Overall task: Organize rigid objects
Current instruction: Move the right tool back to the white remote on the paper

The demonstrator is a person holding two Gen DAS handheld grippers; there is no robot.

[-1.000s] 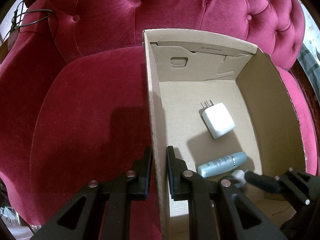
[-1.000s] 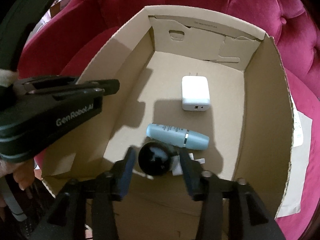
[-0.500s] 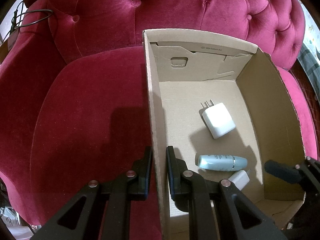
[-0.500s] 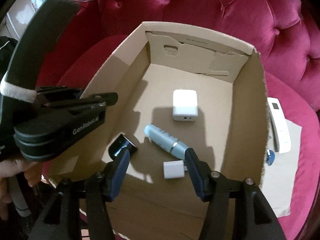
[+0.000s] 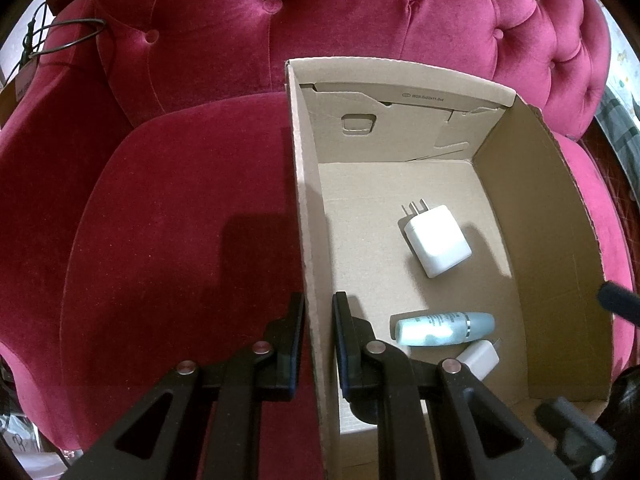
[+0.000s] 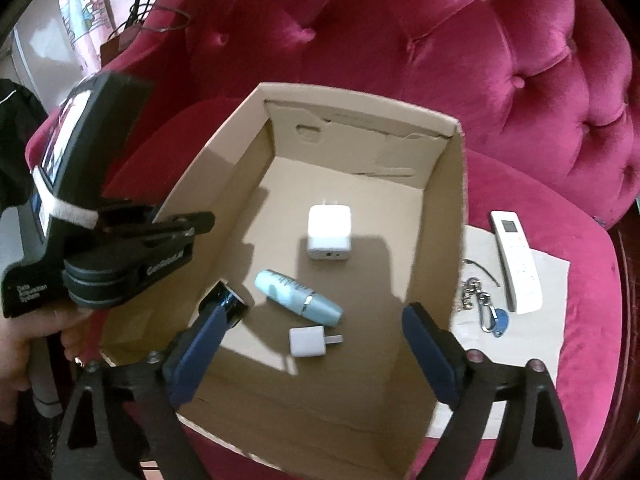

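An open cardboard box [image 6: 456, 216] sits on a red velvet sofa. In it lie a large white charger [image 6: 330, 232], a pale blue tube [image 6: 298, 292], a small white plug [image 6: 310, 341] and a black round object [image 6: 232, 304] by the left wall. My left gripper [image 5: 318, 320] is shut on the box's left wall [image 5: 306, 216]; it also shows in the right wrist view [image 6: 176, 228]. My right gripper [image 6: 312, 352] is wide open and empty, raised above the box's near end. The charger [image 5: 438, 240], tube [image 5: 444, 328] and small plug [image 5: 478, 358] also show in the left wrist view.
To the right of the box, a white remote [image 6: 516, 260] and a key ring with a blue fob [image 6: 486, 304] lie on a pale sheet [image 6: 556, 320]. The tufted sofa back [image 6: 440, 40] rises behind. A cable [image 5: 60, 40] hangs at the far left.
My right gripper let go of the black round object, which now lies by the box's left wall. It opened wide and drew back and up. The left gripper has not moved.
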